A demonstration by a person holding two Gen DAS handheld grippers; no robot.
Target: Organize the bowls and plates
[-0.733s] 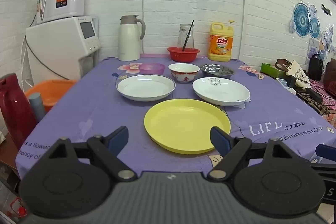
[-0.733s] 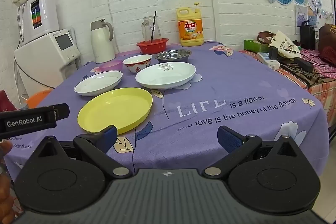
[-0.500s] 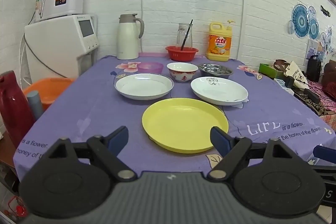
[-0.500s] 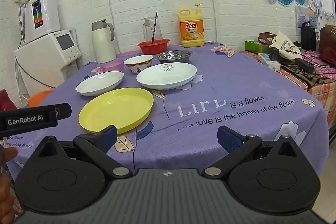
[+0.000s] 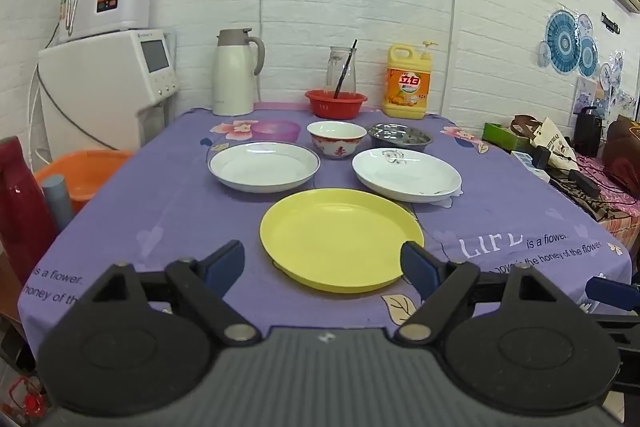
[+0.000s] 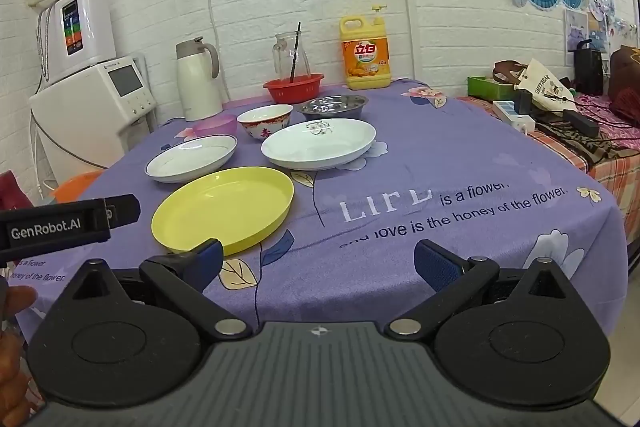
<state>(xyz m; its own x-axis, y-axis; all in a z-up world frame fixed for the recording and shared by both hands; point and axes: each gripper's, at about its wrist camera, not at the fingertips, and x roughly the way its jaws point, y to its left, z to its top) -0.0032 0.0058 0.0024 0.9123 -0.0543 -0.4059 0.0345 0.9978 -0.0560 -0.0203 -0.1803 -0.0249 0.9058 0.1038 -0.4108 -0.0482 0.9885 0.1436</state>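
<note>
A yellow plate [image 5: 340, 239] [image 6: 224, 209] lies nearest on the purple table. Behind it are a white plate with a dark rim [image 5: 264, 171] [image 6: 191, 158] on the left and a white plate with a flower mark [image 5: 406, 174] [image 6: 318, 149] on the right. Further back stand a pink bowl [image 5: 276, 130], a red-patterned white bowl [image 5: 337, 143] [image 6: 265, 121] and a steel bowl [image 5: 400, 139] [image 6: 332, 107]. My left gripper [image 5: 322, 265] is open and empty just before the yellow plate. My right gripper [image 6: 318, 263] is open and empty over the table's front edge.
At the back stand a white thermos jug [image 5: 234, 73], a red basket [image 5: 335, 103] with a glass jar, and a yellow detergent bottle [image 5: 408, 85]. A white appliance [image 5: 108, 91] and an orange basin [image 5: 86, 173] are left of the table. Clutter [image 6: 560, 107] lies on the right.
Both grippers have drifted slightly; the view has shifted a little. Nothing on the table has moved and both grippers stay open.
</note>
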